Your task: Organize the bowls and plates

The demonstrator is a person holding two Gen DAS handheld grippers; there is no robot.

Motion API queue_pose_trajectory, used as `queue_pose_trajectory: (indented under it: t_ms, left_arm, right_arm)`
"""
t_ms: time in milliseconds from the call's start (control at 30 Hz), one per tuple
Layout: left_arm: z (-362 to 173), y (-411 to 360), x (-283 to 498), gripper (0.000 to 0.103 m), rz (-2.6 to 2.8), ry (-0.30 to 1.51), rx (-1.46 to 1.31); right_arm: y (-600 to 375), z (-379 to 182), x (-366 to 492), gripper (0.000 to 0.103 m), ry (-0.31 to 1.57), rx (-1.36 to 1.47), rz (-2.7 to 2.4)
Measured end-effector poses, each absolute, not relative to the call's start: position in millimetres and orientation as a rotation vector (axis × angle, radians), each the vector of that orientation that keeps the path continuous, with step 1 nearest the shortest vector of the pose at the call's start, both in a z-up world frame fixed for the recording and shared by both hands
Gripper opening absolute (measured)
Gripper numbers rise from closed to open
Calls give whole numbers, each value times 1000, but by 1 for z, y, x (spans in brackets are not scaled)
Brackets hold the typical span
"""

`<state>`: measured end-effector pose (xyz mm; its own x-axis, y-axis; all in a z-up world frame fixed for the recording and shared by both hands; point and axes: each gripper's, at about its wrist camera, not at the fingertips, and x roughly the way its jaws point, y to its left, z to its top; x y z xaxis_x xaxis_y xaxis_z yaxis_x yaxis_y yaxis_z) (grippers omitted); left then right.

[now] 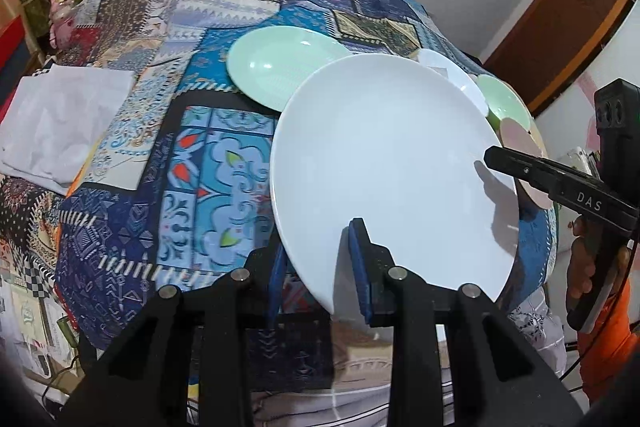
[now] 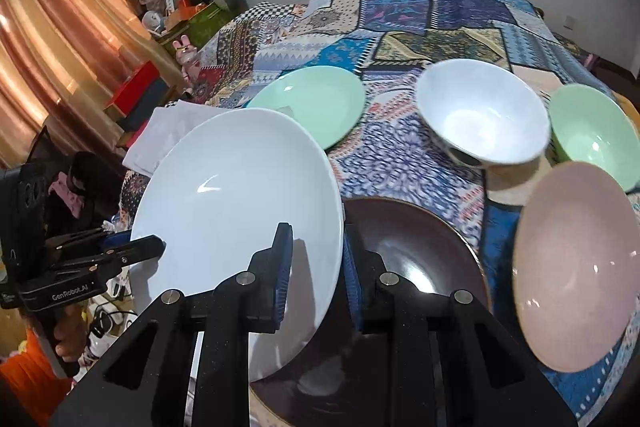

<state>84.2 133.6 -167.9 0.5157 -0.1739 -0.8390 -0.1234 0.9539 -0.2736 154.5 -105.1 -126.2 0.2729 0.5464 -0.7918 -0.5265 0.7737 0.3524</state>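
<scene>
White plate [image 2: 236, 203] held clear above the patchwork cloth [image 2: 404, 155], clamped at opposite rims: left gripper [image 1: 320, 267] pinches its near-left edge, right gripper [image 2: 316, 267] pinches its right edge, blue pads on either face. Far left, folded white paper [image 2: 168, 135] at the table edge. Behind the plate, a green plate [image 2: 316, 99] flat on the cloth. Below the right rim, a dark brown plate [image 2: 420, 247]. Further right: white bowl [image 2: 484, 115], green bowl [image 2: 592, 131], pink bowl [image 2: 576, 267] near the edge. Open cloth beyond the green plate.
</scene>
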Motion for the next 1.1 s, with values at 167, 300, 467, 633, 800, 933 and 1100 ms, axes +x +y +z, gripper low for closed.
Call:
queue_pose_trajectory:
  t_ms: [167, 300, 467, 633, 800, 933, 1100]
  left_arm:
    - [-169, 113, 91, 30, -49, 1047, -288]
    - [-170, 99, 96, 30, -66, 1061, -273]
    - [-173, 82, 103, 30, -86, 1072, -245]
    - [-180, 70, 110, 30, -105, 1094, -232]
    - [-188, 62, 116, 30, -117, 1117, -231]
    - [-193, 56, 120, 30, -126, 1131, -222]
    - [-200, 51, 124, 30, -136, 1151, -206]
  right_arm:
    - [-124, -130, 153, 23, 1083, 49, 700]
    - [-140, -134, 151, 23, 1093, 72, 678]
    - [-157, -141, 148, 23, 1109, 89, 649]
    - [-168, -146, 146, 23, 1125, 113, 627]
    - [-176, -151, 145, 23, 1137, 109, 607]
    - [-182, -158, 146, 23, 1152, 122, 600]
    - [-188, -165, 145, 23, 1175, 130, 590]
